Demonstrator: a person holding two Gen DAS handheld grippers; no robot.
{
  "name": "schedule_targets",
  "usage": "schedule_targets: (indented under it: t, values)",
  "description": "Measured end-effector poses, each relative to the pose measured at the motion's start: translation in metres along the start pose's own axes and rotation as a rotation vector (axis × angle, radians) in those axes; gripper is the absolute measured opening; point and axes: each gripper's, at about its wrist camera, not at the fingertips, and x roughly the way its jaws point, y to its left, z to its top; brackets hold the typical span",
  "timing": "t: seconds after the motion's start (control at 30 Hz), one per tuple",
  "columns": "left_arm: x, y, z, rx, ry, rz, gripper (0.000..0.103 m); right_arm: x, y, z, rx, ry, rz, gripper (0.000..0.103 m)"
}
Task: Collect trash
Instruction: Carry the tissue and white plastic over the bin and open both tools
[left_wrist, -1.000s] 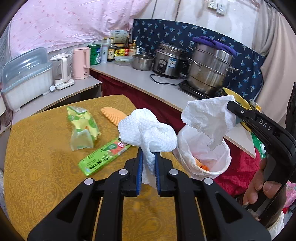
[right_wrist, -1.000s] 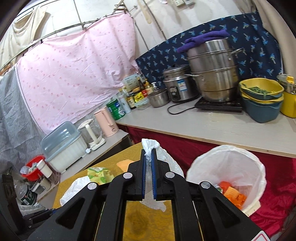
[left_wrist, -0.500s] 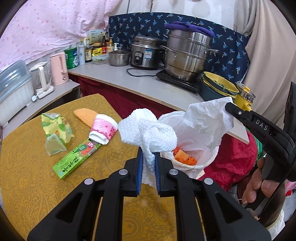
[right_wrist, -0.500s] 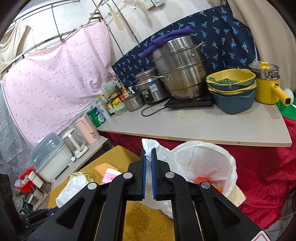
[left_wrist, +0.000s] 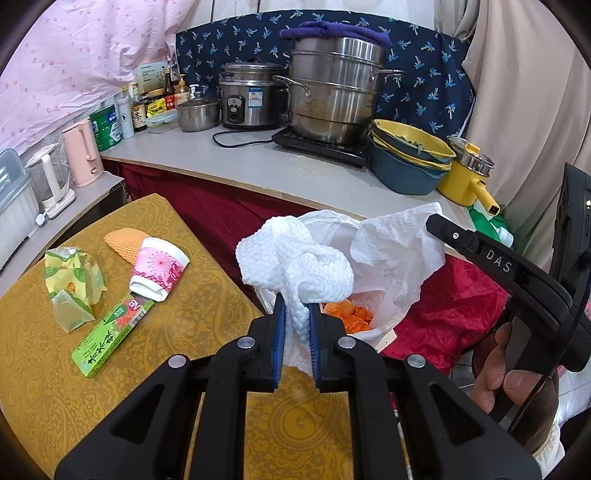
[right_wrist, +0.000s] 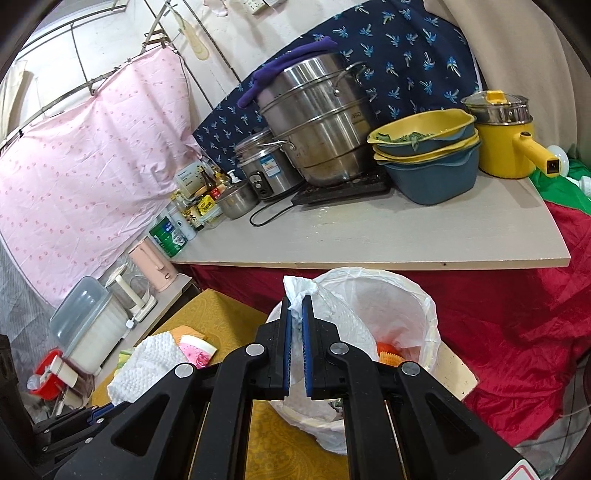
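My left gripper (left_wrist: 294, 314) is shut on a crumpled white paper towel (left_wrist: 291, 258) and holds it beside the rim of the white-bagged trash bin (left_wrist: 388, 295). My right gripper (right_wrist: 294, 306) is shut on a second white paper towel (right_wrist: 299, 291), held over the bin (right_wrist: 402, 295); it also shows in the left wrist view (left_wrist: 399, 243). Orange trash (left_wrist: 347, 314) lies in the bin. On the yellow table (left_wrist: 184, 332) lie a pink paper cup (left_wrist: 159, 269), a green box (left_wrist: 110, 334), a yellow-green wrapper (left_wrist: 72, 280) and an orange piece (left_wrist: 123, 240).
A grey counter (left_wrist: 258, 166) behind the bin carries steel pots (left_wrist: 332, 96), a rice cooker (left_wrist: 251, 99), stacked bowls (left_wrist: 410, 155), a yellow pot (left_wrist: 465, 177), bottles and kettles. Red cloth (right_wrist: 517, 332) hangs under the counter. A plastic box (right_wrist: 85, 328) stands at left.
Both grippers have moved right and closer to the bin with their paper towels. The bin opening now sits just behind the towels.
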Motion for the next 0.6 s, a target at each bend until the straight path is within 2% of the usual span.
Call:
schedule_targets:
  t: [0.1, 0.6]
  values:
    - [0.008, -0.003, 0.0, 0.006, 0.014, -0.001, 0.011, 0.007, -0.005, -0.001, 0.002, 0.007, -0.01, 0.012]
    - [0.049, -0.021, 0.011, 0.032, 0.066, -0.018, 0.011, 0.021, -0.024, 0.0, 0.025, 0.01, -0.032, 0.021]
